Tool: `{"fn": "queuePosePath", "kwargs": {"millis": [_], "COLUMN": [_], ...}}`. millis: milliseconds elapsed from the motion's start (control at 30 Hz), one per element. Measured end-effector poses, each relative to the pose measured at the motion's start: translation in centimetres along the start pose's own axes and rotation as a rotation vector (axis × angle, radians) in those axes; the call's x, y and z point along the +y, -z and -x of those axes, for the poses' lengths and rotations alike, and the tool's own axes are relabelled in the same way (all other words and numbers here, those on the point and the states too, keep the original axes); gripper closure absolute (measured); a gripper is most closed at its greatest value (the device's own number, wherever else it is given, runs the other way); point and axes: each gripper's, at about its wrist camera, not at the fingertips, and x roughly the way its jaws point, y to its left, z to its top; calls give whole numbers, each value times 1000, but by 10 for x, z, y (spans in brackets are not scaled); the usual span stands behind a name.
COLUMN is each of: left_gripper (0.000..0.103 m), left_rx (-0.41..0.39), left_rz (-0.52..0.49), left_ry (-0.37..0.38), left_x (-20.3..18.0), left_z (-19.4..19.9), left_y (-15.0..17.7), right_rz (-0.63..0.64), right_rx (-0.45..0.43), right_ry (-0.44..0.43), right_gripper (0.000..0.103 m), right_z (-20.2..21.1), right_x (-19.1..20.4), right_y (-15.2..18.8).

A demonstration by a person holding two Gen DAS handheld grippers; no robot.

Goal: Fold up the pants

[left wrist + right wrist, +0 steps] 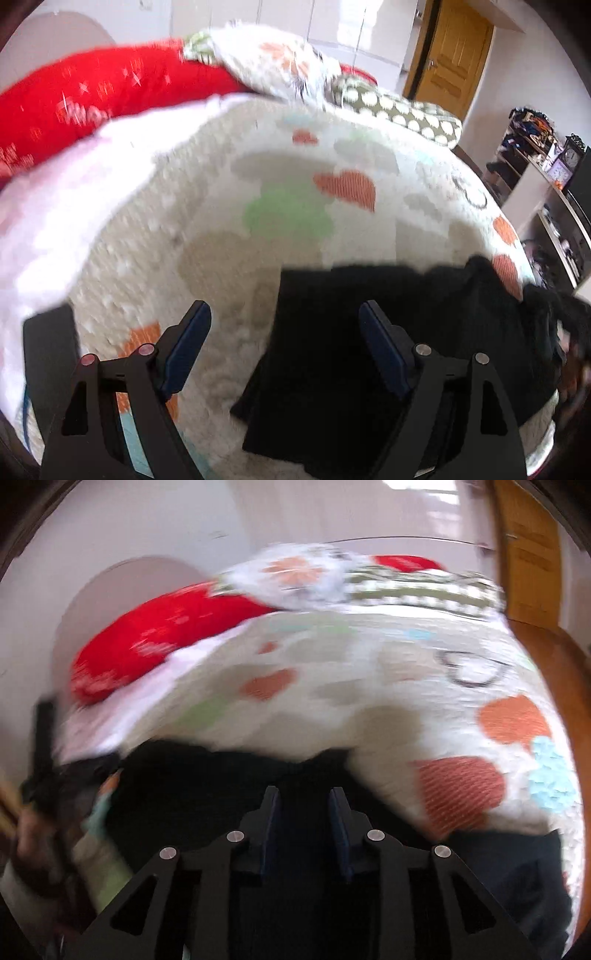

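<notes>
Black pants [332, 339] spread flat on a bed, over a white blanket [280, 206] dotted with orange and green hearts. Left tongs [284, 314] spread wide and released, hovering over the pants' left edge, nothing between the fingers. Right tongs [304, 797] partly parted over the dark cloth; grip impossible to tell through blur. Red pillow [110, 92] at the bed's far side

Both wrist views down onto bed [258, 236]
</notes>
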Motion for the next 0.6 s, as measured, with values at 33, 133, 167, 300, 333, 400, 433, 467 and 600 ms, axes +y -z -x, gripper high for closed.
{"fn": "queuePosePath", "kwargs": {"millis": [33,133,167,300,333,400,433,467,600], "left_gripper": [20,20,20,19,17,17,17,17,17], "left_rx": [1,29,37,104,115,120,117,115,65], "left_rz": [0,-12,-24,-23,6,38,40,41,8], "left_ry": [12,19,3,-55,-34,-8,-5,-7,-27], "left_x": [-1,-10,-12,-8,-4,2,2,1,-12], "left_z": [-2,-17,-23,-54,-58,-58,-56,-52,-22], "left_y": [-3,-7,-7,-5,-4,-4,-3,-2,1], "right_rz": [40,107,127,206,207,227,230,218,144], "right_rx": [1,34,44,114,154,146,128,132,72], "right_ry": [-36,-172,-184,-164,-171,-168,-174,-181,-124], "right_gripper": [73,73,73,73,73,73,73,73,64], "right_z": [2,-8,-15,-46,-54,-53,-47,-41,6], "right_x": [15,53,64,99,105,111,109,106,70], "right_y": [5,20,24,44,56,74,80,80,74]}}
